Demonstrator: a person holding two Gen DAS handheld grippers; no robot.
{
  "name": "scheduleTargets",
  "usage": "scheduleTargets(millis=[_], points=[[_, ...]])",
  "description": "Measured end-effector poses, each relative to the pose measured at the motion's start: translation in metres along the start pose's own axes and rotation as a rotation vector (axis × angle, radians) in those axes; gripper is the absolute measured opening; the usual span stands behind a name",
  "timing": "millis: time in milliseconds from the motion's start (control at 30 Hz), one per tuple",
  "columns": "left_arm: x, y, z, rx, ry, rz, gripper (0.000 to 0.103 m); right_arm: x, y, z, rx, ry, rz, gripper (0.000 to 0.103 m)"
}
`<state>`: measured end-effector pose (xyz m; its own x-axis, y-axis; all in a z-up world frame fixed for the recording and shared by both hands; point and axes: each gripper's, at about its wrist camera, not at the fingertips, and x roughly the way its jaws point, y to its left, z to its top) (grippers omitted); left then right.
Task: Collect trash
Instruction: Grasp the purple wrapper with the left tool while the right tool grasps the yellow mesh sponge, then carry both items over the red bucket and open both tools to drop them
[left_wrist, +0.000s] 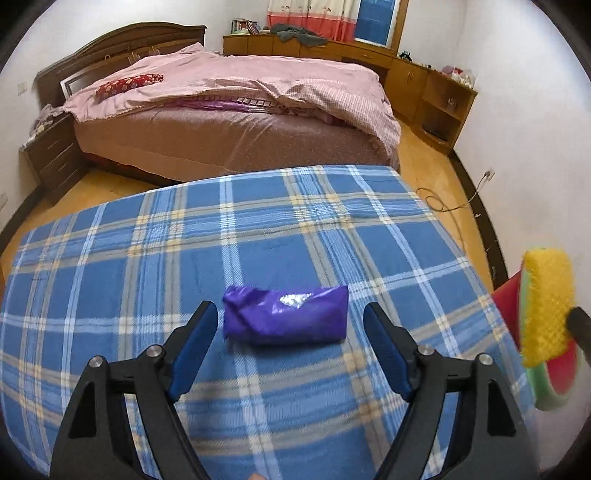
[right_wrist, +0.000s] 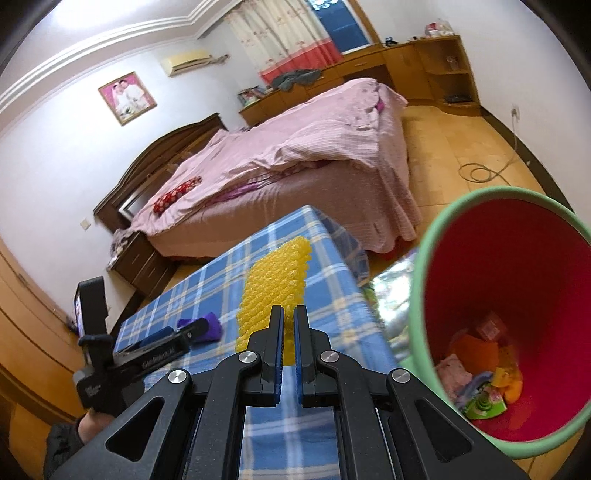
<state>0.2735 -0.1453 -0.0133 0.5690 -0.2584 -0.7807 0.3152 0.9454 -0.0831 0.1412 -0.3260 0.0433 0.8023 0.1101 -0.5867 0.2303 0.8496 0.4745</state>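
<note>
While my left gripper (left_wrist: 290, 325) tilts down over the plaid cloth (left_wrist: 147, 240), jaws wide, the purple wrapper (left_wrist: 286, 314) lies loose between them; my right gripper (right_wrist: 289, 317) pinches yellow bubble wrap (right_wrist: 273, 284) left of the bin (right_wrist: 417, 295).

Both views are bright, lit by even, soft daylight; the curtained window (left_wrist: 314, 20) is at the far wall. Shadows are faint. A glare spot sits on the purple wrapper (left_wrist: 286, 314). Fisheye distortion bends room lines, and corners vignette black. The bin (right_wrist: 506, 321) rim is slightly blurred.
</note>
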Motion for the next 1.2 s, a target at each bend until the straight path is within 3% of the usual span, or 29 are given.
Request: scheduleTargets(millis=[167, 367, 633, 1200], points=[[0.015, -0.009, 0.0, 0.042, 0.034, 0.057, 0.081, -0.007, -0.014, -0.001, 0.028, -0.009, -0.008, 0.005], [0.02, -0.004, -0.006, -0.003, 0.053, 0.061, 0.075, -0.011, -0.021, -0.006, 0.042, -0.01, -0.008, 0.005], [-0.003, -0.011, -0.015, -0.007, 0.011, -0.003, 0.073, -0.023, -0.027, -0.013, 0.049, -0.018, -0.019, 0.005], [-0.093, -0.078, -0.042, 0.083, -0.073, -0.157, 0.073, -0.083, -0.045, -0.029, 0.074, -0.083, -0.089, 0.005]])
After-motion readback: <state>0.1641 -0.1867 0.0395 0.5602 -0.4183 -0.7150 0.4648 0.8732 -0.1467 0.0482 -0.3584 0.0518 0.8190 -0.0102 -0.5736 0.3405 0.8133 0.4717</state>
